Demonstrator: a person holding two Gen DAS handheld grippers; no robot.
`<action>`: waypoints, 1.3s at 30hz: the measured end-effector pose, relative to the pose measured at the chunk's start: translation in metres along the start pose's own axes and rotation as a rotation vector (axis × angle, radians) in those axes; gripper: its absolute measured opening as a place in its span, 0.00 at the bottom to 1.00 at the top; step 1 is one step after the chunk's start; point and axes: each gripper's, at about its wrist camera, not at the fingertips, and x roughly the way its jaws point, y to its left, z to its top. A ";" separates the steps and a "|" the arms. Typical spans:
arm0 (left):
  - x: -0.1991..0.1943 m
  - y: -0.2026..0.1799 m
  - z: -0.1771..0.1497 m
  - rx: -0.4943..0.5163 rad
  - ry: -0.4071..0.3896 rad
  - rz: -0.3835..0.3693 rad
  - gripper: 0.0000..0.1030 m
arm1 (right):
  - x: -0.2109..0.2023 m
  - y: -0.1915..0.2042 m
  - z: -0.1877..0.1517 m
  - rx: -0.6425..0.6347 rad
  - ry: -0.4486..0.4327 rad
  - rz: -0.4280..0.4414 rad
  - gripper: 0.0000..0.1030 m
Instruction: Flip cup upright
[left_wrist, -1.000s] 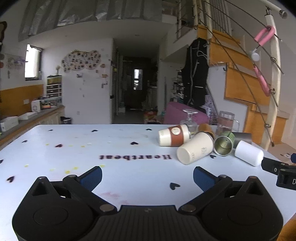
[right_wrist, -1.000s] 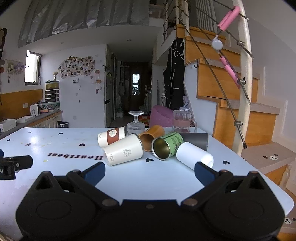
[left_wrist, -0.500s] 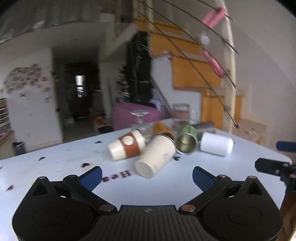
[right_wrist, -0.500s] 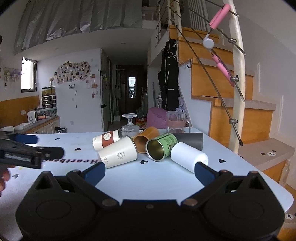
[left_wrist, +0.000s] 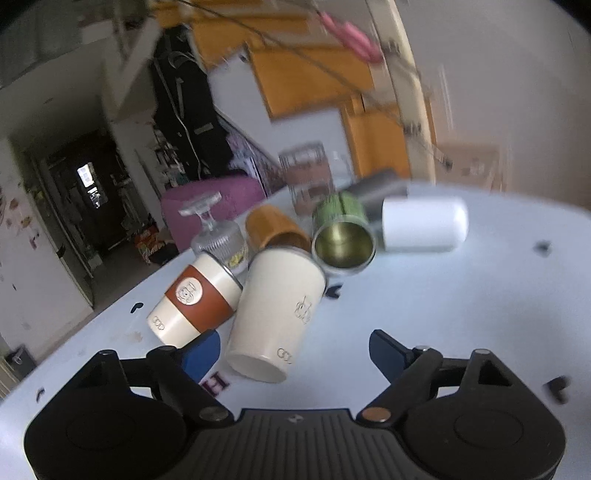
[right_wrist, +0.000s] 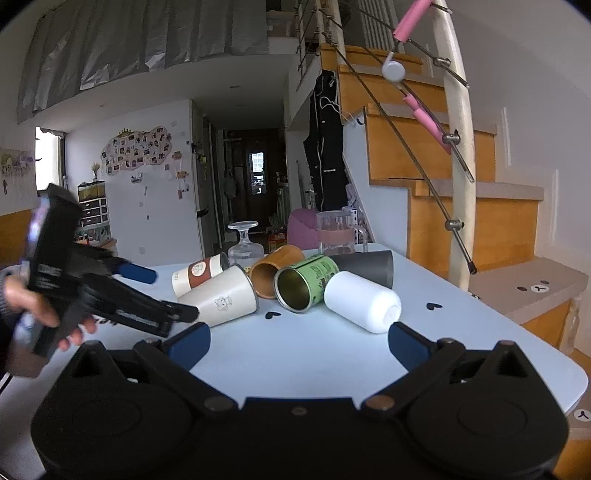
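Note:
Several cups lie on their sides in a cluster on the pale blue table (right_wrist: 332, 343). A plain cream cup (left_wrist: 275, 314) lies with its base toward my left gripper (left_wrist: 291, 350), which is open and tilted, just short of it. It also shows in the right wrist view (right_wrist: 221, 301). Beside it lie a cream cup with a brown band (left_wrist: 194, 299), an orange cup (left_wrist: 273, 229), a green tin (left_wrist: 341, 236), a white cup (left_wrist: 423, 223) and a dark grey cup (right_wrist: 365, 264). My right gripper (right_wrist: 299, 341) is open and empty, back from the cluster. The left gripper (right_wrist: 147, 295) shows there, reaching in from the left.
An upside-down stemmed glass (right_wrist: 243, 245) and an upright glass mug (right_wrist: 336, 232) stand behind the cups. A staircase with a white railing post (right_wrist: 458, 177) rises at the right. The table's right edge (right_wrist: 546, 350) is near the white cup.
My left gripper has swung right, tilted and moved close to the plain cream cup. It now reaches into the right wrist view. My right gripper has barely moved.

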 end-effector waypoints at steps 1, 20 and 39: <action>0.010 0.001 0.002 0.010 0.028 0.001 0.82 | 0.000 -0.002 -0.001 0.003 0.001 0.001 1.00; 0.033 0.015 -0.012 -0.222 0.190 0.016 0.58 | 0.005 -0.026 -0.013 0.057 0.027 0.008 1.00; -0.118 -0.026 -0.097 -0.446 0.222 -0.028 0.57 | 0.013 0.013 -0.010 -0.010 0.062 0.102 1.00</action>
